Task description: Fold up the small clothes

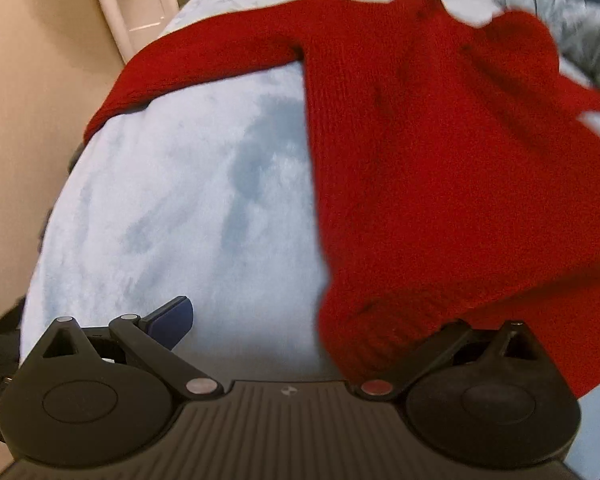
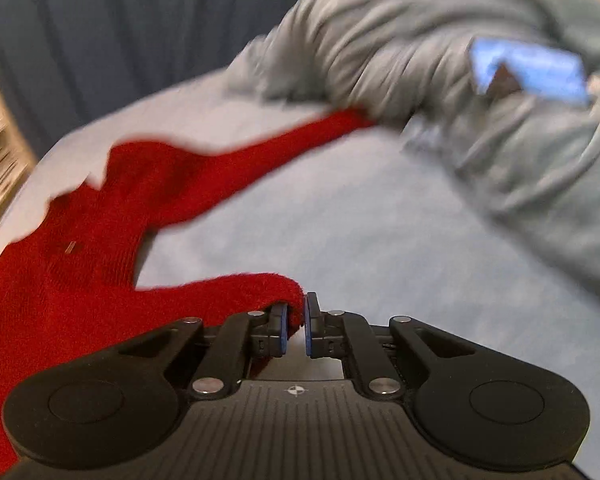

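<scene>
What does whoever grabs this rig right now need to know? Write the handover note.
Right gripper: shut on the hem corner of the red knit sweater.
Left gripper: open wide, holding nothing; the sweater's hem drapes over its right finger.
Sweater lies spread on the light blue blanket, sleeves out; a grey garment is heaped beyond.
Done: no fold visible.
Left: grip the other corner, fold sleeves and body.
</scene>
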Motion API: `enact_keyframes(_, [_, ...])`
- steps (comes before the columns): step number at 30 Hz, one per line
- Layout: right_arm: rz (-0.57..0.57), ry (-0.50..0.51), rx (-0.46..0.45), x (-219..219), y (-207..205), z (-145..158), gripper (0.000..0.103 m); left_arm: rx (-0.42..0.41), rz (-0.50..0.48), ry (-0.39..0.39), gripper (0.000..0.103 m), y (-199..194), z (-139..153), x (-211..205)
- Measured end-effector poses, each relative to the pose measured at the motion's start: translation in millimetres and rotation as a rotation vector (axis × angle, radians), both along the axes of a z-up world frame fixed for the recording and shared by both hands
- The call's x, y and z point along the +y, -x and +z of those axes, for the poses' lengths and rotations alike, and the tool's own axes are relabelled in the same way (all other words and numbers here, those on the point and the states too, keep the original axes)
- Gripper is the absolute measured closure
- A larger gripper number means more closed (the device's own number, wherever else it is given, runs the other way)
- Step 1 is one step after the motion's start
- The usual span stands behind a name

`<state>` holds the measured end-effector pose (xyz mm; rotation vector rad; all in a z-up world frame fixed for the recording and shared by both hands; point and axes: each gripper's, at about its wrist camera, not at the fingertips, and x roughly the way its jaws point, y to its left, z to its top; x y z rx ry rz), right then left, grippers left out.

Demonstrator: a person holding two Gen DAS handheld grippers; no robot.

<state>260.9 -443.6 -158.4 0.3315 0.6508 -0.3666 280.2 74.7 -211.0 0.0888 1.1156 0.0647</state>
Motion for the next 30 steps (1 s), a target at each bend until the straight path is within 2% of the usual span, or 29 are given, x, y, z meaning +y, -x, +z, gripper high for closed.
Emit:
enact_keyframes(3, [-0.048,-0.035,-0.02,-24,-4,15,0.095,-0.012,0.038,-0.072,0.0,8,-7,5])
enact_keyframes(5, [-0.032,-0.058,0.006,-32,-6,15,0.095,0.008,0.092,0.023,0.0,8,-9,19])
enact_keyframes(7, [-0.006,-0.033,0.029,-29,-8,9,0.095,0.038,0.155,0.097,0.0,7,-14,32])
enact_keyframes(11, [-0.016,-0.063,0.056,-26,-1,-4,0.095,0.073,0.181,0.159,0.0,6,-16,36])
enact_keyframes(15, [-0.01,-0.081,0.097,-22,10,-16,0.095,0.118,0.231,0.321,0.0,10,-18,25])
enact_keyframes(17, [-0.004,-0.083,0.109,-20,13,-21,0.095,0.118,0.225,0.341,0.0,11,-17,9])
enact_keyframes(19, [-0.004,-0.09,0.114,-19,15,-23,0.095,0.121,0.175,0.317,0.001,13,-18,-12])
enact_keyframes(21, [0.006,-0.093,0.126,-19,16,-25,0.095,0.101,0.123,0.248,0.015,19,-18,-34])
enact_keyframes(22, [0.014,-0.089,0.133,-19,16,-27,0.095,0.076,0.088,0.18,0.045,23,-17,-44])
enact_keyframes(23, [0.027,-0.079,0.142,-18,16,-27,0.095,0.05,0.064,0.115,0.069,26,-15,-50])
enact_keyframes(24, [0.042,-0.065,0.149,-17,17,-27,0.095,0.027,0.061,0.119,0.081,30,-11,-48])
enact_keyframes(26, [0.082,-0.025,0.152,-12,24,-21,0.096,0.003,0.074,0.148,0.094,36,0,-39])
enact_keyframes(28, [0.135,0.028,0.14,-4,35,-4,0.096,-0.048,0.046,0.125,0.094,45,23,-30])
enact_keyframes(30, [0.198,0.067,0.123,4,55,19,0.096,-0.128,-0.012,0.068,0.096,62,57,-22])
